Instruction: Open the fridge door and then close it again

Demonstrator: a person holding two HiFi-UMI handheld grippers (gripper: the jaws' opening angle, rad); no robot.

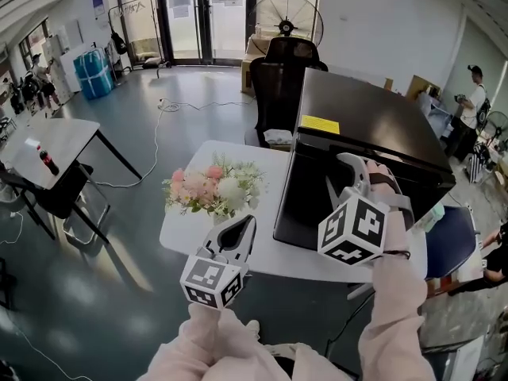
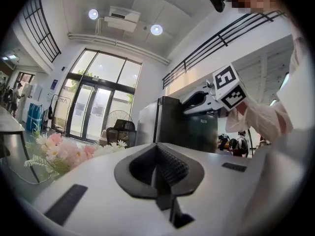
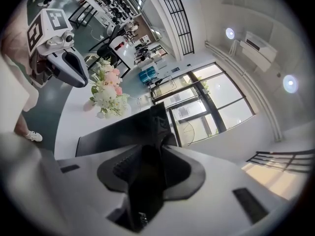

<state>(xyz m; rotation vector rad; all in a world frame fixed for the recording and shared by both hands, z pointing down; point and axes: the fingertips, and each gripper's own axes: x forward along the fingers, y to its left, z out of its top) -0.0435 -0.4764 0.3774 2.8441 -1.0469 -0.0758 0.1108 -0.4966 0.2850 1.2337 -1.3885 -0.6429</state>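
Right gripper view alone shows the right gripper jaws clamped on the door edge of the black boxy fridge; head view shows it atop a white table. Left gripper view: left gripper jaws pressed together, empty.

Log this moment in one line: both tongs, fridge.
left tongs: shut, empty, near flowers | right tongs: shut on fridge door edge | fridge: on white table
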